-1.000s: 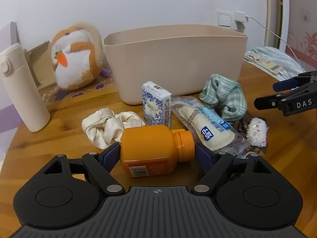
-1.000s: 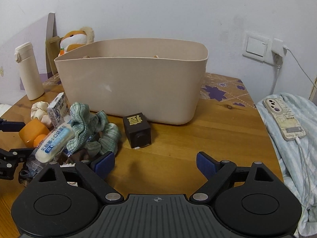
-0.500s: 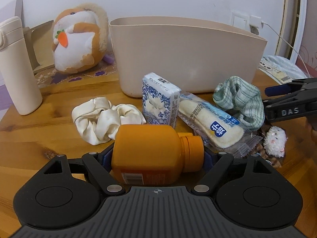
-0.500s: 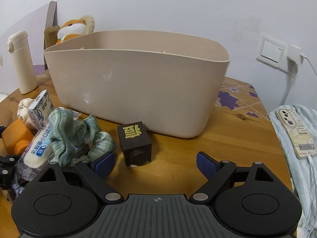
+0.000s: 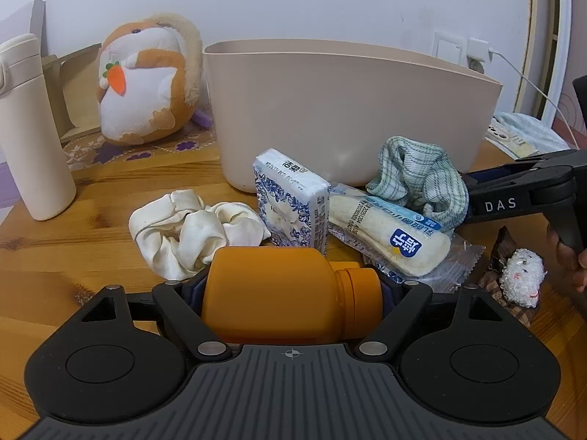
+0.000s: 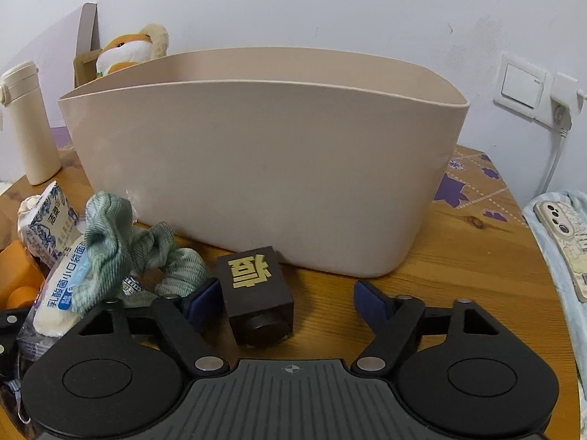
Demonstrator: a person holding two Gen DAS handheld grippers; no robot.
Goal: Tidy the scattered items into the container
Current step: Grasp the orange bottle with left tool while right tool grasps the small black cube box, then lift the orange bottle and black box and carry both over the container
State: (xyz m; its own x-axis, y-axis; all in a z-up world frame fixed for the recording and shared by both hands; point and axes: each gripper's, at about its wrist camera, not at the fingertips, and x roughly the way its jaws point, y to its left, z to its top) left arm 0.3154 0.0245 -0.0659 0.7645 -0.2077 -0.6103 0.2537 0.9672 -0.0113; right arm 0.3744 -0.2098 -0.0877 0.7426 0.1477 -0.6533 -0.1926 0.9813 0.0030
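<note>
An orange bottle (image 5: 279, 293) lies on its side on the wooden table, filling the gap between the fingers of my left gripper (image 5: 291, 286). The jaws stand wide with the pads right at its two ends. My right gripper (image 6: 288, 295) is closing around a dark brown box (image 6: 253, 293) with a gold character. Its left pad is at the box's side and its right pad is still apart from it. The beige container (image 6: 256, 165) stands just behind. A white scrunchie (image 5: 190, 227), a blue-patterned tissue pack (image 5: 290, 198), a wrapped snack (image 5: 389, 234) and a green scrunchie (image 5: 418, 176) lie scattered before it.
A plush toy (image 5: 143, 80) and a cream flask (image 5: 33, 128) stand at the back left. A small fluffy white thing (image 5: 522, 275) lies at the right by the person's hand (image 5: 565, 253). A phone (image 6: 565, 231) rests on blue cloth at the table's right edge.
My left gripper came forward, so the orange bottle sits deeper between its fingers. My right gripper moved in to the brown box and its jaws narrowed around it.
</note>
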